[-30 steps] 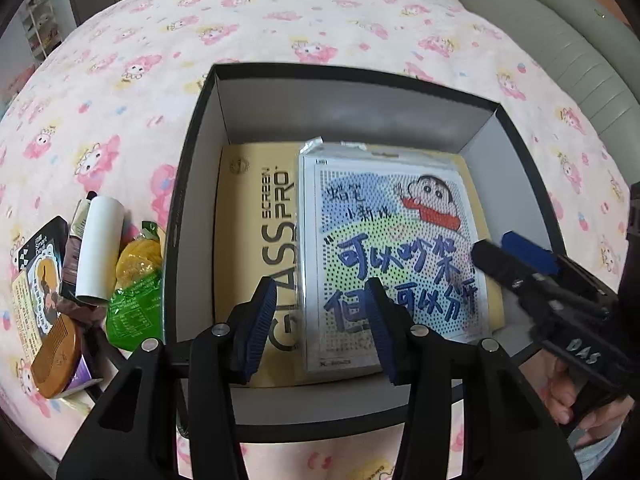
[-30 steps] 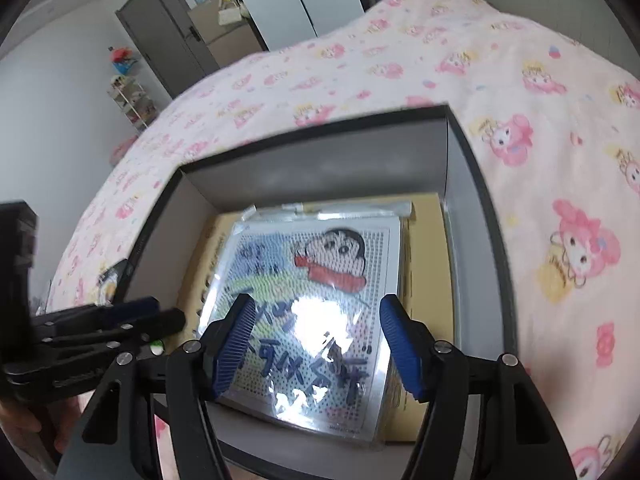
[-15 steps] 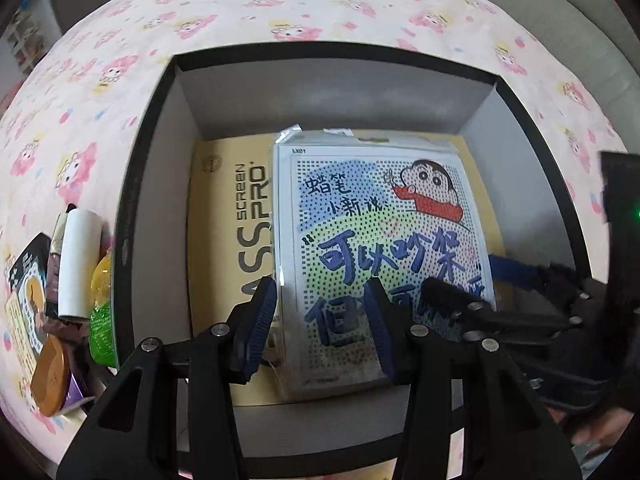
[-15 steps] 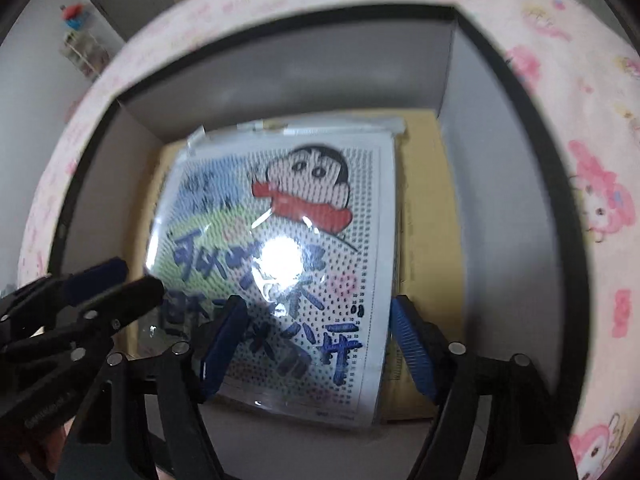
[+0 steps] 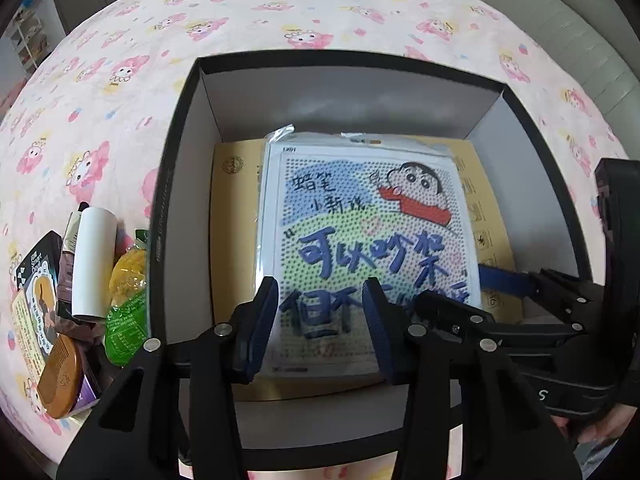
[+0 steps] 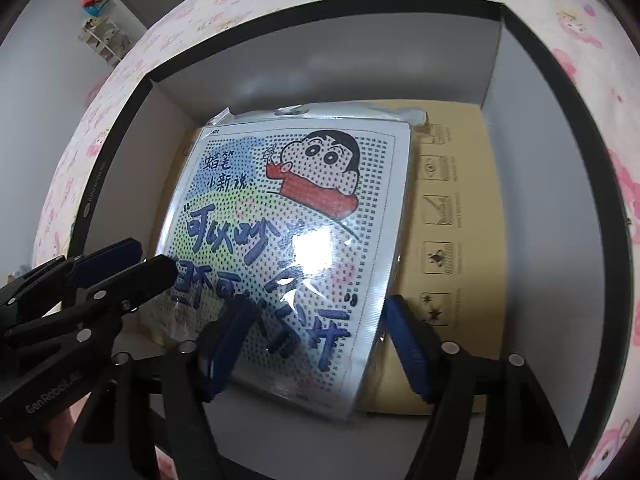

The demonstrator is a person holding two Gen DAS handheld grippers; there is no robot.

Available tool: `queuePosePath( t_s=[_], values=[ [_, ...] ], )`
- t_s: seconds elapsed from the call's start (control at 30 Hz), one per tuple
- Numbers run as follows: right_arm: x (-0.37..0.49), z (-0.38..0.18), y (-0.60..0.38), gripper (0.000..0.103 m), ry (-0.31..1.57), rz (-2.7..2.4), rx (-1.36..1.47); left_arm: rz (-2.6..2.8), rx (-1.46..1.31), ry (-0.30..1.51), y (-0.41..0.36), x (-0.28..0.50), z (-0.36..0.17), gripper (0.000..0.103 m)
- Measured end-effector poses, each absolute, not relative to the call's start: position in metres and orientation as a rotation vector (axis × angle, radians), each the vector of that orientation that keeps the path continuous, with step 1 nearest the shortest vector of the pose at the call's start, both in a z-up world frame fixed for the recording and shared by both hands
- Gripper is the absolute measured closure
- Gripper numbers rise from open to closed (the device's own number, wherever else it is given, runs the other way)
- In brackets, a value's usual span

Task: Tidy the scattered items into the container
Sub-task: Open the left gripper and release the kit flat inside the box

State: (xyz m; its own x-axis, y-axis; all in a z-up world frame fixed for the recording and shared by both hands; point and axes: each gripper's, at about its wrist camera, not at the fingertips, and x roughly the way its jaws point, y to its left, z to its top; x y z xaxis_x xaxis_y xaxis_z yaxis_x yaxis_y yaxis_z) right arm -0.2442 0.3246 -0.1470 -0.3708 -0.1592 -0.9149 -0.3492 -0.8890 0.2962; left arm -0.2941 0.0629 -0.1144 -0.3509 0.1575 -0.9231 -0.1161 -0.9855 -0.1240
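A black box (image 5: 168, 200) with grey inner walls stands on the pink bedspread. On its floor lies a tan flat carton (image 5: 236, 240), and over that a cartoon card pack (image 5: 360, 240) in a clear sleeve. My left gripper (image 5: 320, 320) hangs over the pack's near edge, open and holding nothing. My right gripper (image 6: 318, 344) reaches down into the box with its jaws closing. One finger is over the pack (image 6: 300, 220), the other stands at its right edge, and neither pad presses on it. It enters the left wrist view from the right (image 5: 456, 286).
Left of the box lie loose items: a white roll (image 5: 94, 260), a green and yellow snack packet (image 5: 128, 292), a wooden comb (image 5: 58, 376), a black and yellow packet (image 5: 34, 300) and a brown tube (image 5: 68, 248). A person's hand (image 5: 592, 428) holds the right gripper.
My right gripper has come down into the box and tipped further downward. The cartoon pack has slid left across the tan carton and now covers its printed lettering. My left gripper has hardly moved.
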Motion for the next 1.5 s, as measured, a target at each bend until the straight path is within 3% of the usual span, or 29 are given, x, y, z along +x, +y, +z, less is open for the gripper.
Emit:
queuePosePath(
  t_s=[0.17, 0.43, 0.5, 0.63, 0.7, 0.9, 1.03, 1.17, 1.37, 1.5],
  values=[
    [-0.250, -0.146, 0.326, 0.036, 0.818, 2.424, -1.715, 2.483, -1.656, -0.083, 0.054, -0.293, -0.104, 0.060],
    [-0.248, -0.140, 0.308, 0.034, 0.723, 2.488, -1.703, 2.487, -1.629, -0.100, 0.045, -0.291, -0.100, 0.060],
    [-0.239, -0.133, 0.320, 0.034, 0.782, 2.480, -1.647, 2.470, -1.608, -0.108, 0.051, -0.293, -0.103, 0.060],
    [-0.224, -0.114, 0.341, 0.034, 0.673, 2.436, -1.479, 2.434, -1.614, -0.086, 0.062, -0.293, -0.112, 0.060],
    [-0.221, -0.114, 0.343, 0.040, 0.697, 2.426, -1.460, 2.417, -1.634, -0.064, 0.067, -0.293, -0.117, 0.060],
    [-0.240, -0.134, 0.326, 0.047, 0.735, 2.426, -1.539, 2.412, -1.699, -0.115, 0.056, -0.295, -0.119, 0.064],
    [-0.248, -0.129, 0.321, 0.047, 0.748, 2.412, -1.574, 2.440, -1.656, -0.108, 0.050, -0.289, -0.107, 0.064],
    [-0.264, -0.116, 0.322, 0.047, 0.622, 2.400, -1.640, 2.432, -1.658, -0.106, 0.046, -0.294, -0.108, 0.063],
    [-0.287, -0.135, 0.333, 0.044, 0.681, 2.321, -1.774, 2.422, -1.635, -0.156, 0.042, -0.297, -0.111, 0.063],
    [-0.303, -0.132, 0.323, 0.044, 0.619, 2.343, -1.742, 2.427, -1.621, -0.150, 0.035, -0.295, -0.110, 0.063]
  ],
)
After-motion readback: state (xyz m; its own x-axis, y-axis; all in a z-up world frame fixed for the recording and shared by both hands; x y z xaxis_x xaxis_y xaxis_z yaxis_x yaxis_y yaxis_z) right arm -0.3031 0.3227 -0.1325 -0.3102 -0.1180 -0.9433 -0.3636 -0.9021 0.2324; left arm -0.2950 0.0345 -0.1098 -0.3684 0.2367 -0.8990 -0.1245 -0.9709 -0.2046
